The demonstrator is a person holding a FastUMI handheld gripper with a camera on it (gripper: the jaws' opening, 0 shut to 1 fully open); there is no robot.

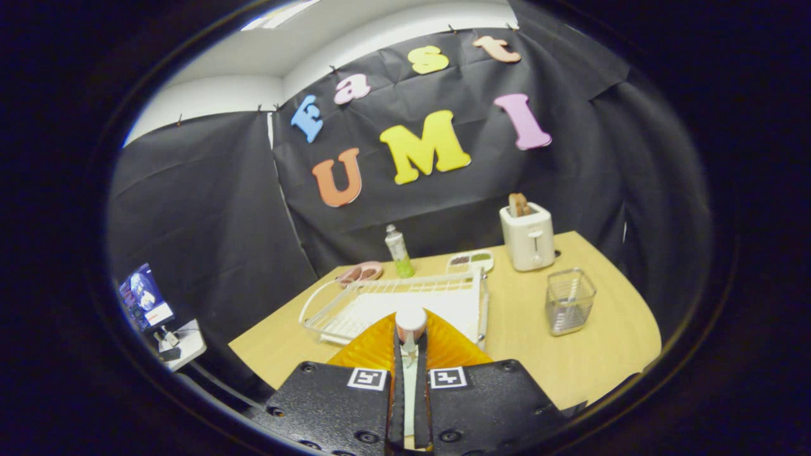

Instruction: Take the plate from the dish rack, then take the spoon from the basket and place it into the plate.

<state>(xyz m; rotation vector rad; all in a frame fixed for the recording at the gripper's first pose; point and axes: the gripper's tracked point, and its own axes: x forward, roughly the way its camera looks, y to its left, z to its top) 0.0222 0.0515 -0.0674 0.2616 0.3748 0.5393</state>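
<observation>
Gripping the spoon [410,329], your gripper [409,354] has both fingers pinched on its handle, bowl end up, just in front of the dish rack [329,310]. An orange plate [443,345] sits right under the fingers (partly hidden), against the rack's near edge; the basket [569,301] stands right of the rack.

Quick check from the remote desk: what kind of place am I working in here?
Most likely a mock kitchen counter set up in a cloth-walled booth: a wooden table carries a white dish rack, a toaster and a mesh basket. The gripper is shut on an orange plate.
</observation>
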